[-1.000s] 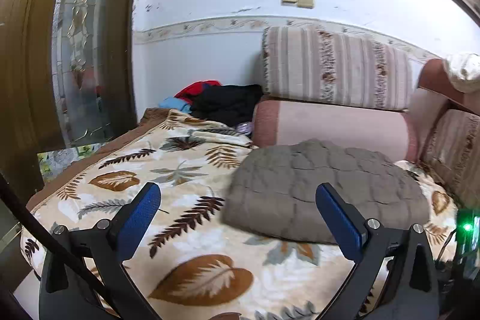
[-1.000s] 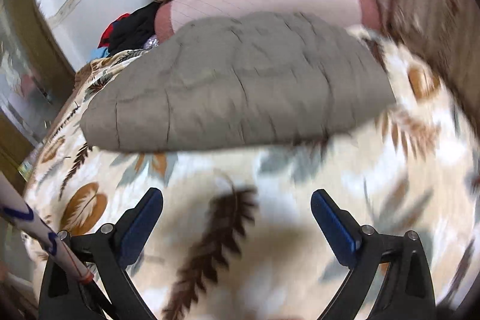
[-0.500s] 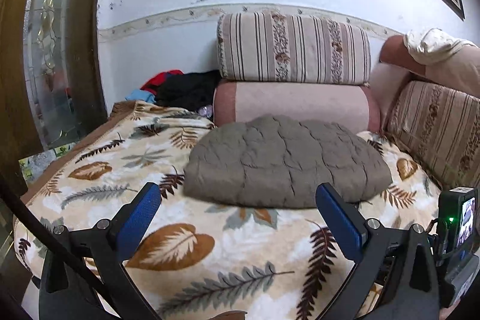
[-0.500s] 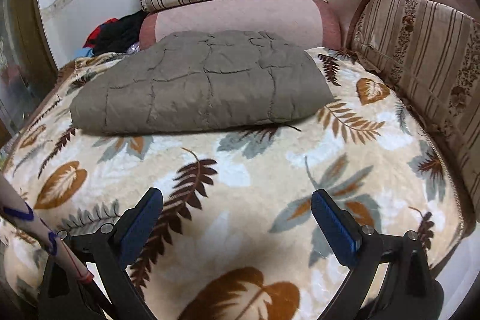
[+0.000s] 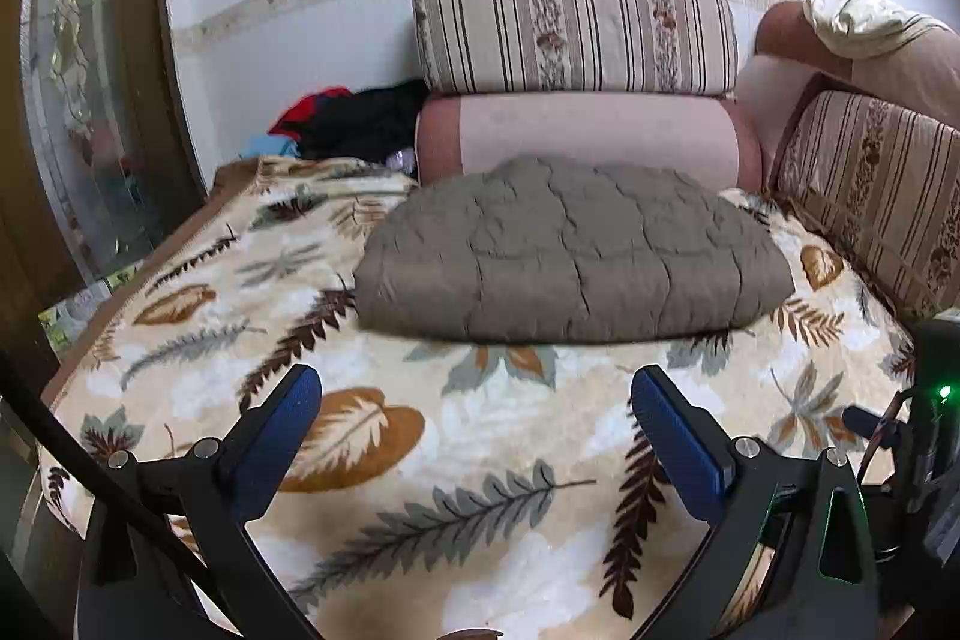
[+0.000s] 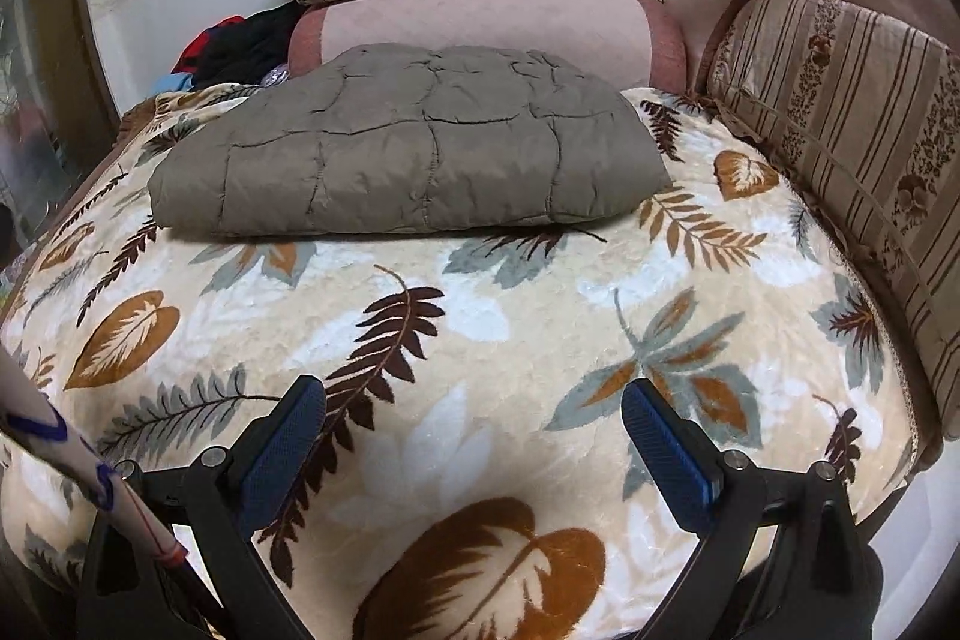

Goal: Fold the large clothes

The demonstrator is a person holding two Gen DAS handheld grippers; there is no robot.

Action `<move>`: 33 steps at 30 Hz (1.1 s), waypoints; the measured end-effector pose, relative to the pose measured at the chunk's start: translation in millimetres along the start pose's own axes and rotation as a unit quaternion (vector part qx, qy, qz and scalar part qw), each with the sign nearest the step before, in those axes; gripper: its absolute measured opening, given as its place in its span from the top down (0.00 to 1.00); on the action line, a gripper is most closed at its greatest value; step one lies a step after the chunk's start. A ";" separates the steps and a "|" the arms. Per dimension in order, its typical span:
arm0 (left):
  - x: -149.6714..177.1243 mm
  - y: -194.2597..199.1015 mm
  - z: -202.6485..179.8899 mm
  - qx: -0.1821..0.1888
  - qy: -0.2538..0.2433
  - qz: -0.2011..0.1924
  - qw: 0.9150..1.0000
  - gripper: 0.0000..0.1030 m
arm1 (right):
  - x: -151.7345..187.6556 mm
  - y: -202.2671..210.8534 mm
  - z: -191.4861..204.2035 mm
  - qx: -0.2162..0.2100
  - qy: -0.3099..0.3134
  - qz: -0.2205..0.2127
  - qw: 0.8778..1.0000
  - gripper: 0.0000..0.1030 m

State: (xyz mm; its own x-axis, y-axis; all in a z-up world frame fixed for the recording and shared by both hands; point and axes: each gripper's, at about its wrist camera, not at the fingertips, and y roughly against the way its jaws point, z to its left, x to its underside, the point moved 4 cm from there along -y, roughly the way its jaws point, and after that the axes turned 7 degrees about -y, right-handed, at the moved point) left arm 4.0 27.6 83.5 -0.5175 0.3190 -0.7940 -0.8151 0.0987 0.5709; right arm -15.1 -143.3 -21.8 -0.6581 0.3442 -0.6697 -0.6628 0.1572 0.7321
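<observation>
Garment: a taupe quilted jacket [image 5: 570, 250] lies as a compact padded bundle on the leaf-print blanket [image 5: 420, 430], toward the back of the seat and just in front of the pink bolster [image 5: 588, 136]; it appears already folded.

Same garment, right view: the quilted jacket [image 6: 408, 154] shows a rounded fold along its near edge and a thinner edge at its right end; no sleeve, collar or zip can be made out.

Left gripper [image 5: 477, 430]: jaws wide apart, empty, hanging over bare blanket well short of the bundle.

Right gripper [image 6: 474, 436]: jaws likewise spread, nothing between them, above the blanket [image 6: 480, 328] near its front edge.

Handling, judged: puffy fill and stitched channels suggest a light, soft, springy thing that compresses under a pinch and tends to puff open again; the shell looks smooth, so probably a little slippery.

Where to hold, judged: the two near corners of the folded edge, one per gripper, pinching through all layers so that the stack does not slide apart.

Surroundings: a striped cushion [image 5: 576, 28] rests on the bolster; a heap of dark and red clothes [image 5: 354, 124] sits in the far left corner.

Risk, judged: a shallow bite may catch the top layer only.
</observation>
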 end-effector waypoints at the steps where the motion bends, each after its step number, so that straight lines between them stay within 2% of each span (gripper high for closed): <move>1: 1.5 -2.5 -0.4 0.001 0.002 0.006 1.000 0.00 | -0.5 0.3 -1.0 0.005 0.000 -0.002 1.000 0.02; 12: 17.7 -26.4 0.8 -0.003 0.009 0.054 0.999 0.00 | 2.8 -12.5 -5.4 0.034 0.001 0.025 0.999 0.02; 19: 21.7 -32.8 4.7 -0.004 0.018 0.070 0.997 0.00 | 0.2 -7.7 -8.0 0.047 0.005 0.015 0.999 0.02; 28: 29.4 -37.2 13.4 -0.010 0.035 0.087 0.996 0.00 | 2.8 -12.6 -5.1 0.068 0.015 0.029 0.997 0.02; 33: 33.2 -37.6 18.0 -0.025 0.047 0.095 0.994 0.00 | 2.6 -6.2 -2.7 0.070 0.024 0.018 0.997 0.02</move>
State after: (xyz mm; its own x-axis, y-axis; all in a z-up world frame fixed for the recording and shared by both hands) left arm 22.0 51.5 39.5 -0.6833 0.2368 -0.6907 -0.7112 -0.0017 0.7030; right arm -13.6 -145.8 -28.4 -0.6997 0.3075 -0.6448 -0.5834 0.2749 0.7642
